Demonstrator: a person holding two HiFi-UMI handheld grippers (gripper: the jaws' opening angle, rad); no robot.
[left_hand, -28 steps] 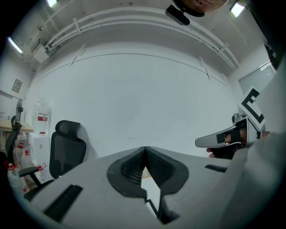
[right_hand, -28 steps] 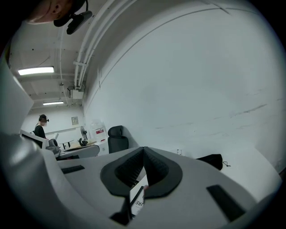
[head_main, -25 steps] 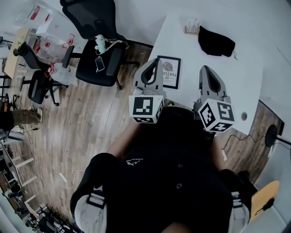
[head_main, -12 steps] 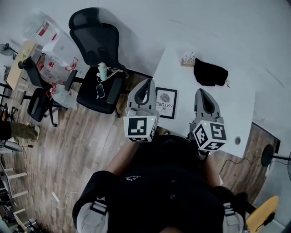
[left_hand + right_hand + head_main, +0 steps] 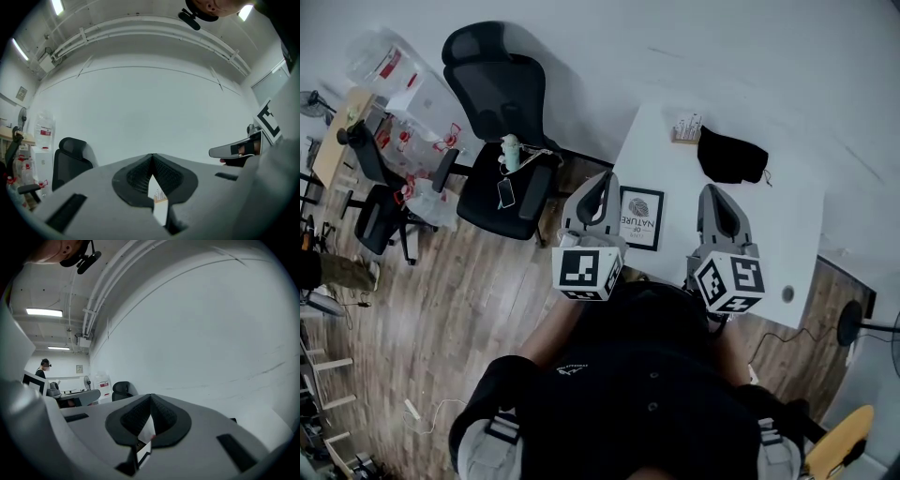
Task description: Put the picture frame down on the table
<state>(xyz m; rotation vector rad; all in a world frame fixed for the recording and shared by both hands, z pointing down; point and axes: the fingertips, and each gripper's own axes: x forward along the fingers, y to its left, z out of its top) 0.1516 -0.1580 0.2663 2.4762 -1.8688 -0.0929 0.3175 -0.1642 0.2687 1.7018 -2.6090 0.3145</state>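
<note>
The picture frame (image 5: pixel 641 218), black-edged with a white leaf print, lies flat on the white table (image 5: pixel 773 220) near its front left corner. Neither gripper touches it. My left gripper (image 5: pixel 604 178) hangs just left of the frame, over the table's edge, and is shut with nothing in it. My right gripper (image 5: pixel 713 192) hangs to the right of the frame above the table, also shut and empty. In the left gripper view the left gripper (image 5: pixel 152 156) has its jaws meeting at the tips. In the right gripper view the right gripper (image 5: pixel 150 396) shows the same. Both point about level toward the wall.
A black cloth pouch (image 5: pixel 732 155) and a small wooden holder (image 5: pixel 685 128) lie at the table's far side. A black office chair (image 5: pixel 500 117) with a bottle and a phone on its seat stands left of the table. Wooden floor lies to the left.
Both grippers have lifted a little and stay shut. The picture frame has not moved on the table.
</note>
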